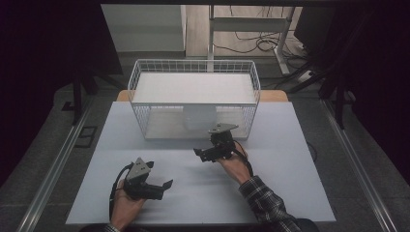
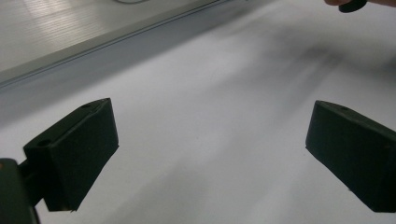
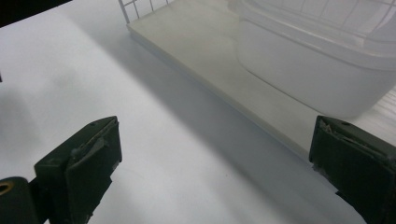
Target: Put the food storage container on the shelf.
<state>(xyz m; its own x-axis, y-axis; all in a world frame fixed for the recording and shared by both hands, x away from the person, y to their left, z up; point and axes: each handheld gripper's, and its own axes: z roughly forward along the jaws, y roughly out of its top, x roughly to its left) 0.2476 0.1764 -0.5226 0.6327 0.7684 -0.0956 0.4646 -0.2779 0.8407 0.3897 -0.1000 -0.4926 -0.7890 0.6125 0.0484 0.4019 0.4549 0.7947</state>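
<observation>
High view, left to right: left gripper [image 1: 167, 184] sits in the lower left of centre, held in the person's left hand [image 1: 126, 205], above the white table [image 1: 290, 193]. Jaws stand wide apart with nothing between them; the left gripper view confirms this, bare white surface showing between its two black jaws.

Right gripper [image 1: 197, 152] is just right of centre, held in the right hand [image 1: 234, 166], plaid sleeve [image 1: 266, 203] running to the lower edge of the frame. Its jaws are also spread, nothing held. It sits just in front of the white wire basket [image 1: 193, 65], which stands in the upper middle of the frame on its side, its open face toward the person.

Inside the basket, on its lower shelf, a translucent white plastic container [image 1: 199, 117] stands near the middle. In the right gripper view the container [image 3: 322, 70] fills the upper right, resting on the basket's pale floor panel [image 3: 210, 60], apart from the jaws and above the right-hand one.

Surface: plain white sheet, a strip of wood edge [image 1: 273, 95] showing behind the basket at upper right. Room: dark surrounds at both frame sides, grey floor, metal rails [image 1: 53, 169] flanking the table, cables [image 1: 256, 43] on the floor at top centre-right
</observation>
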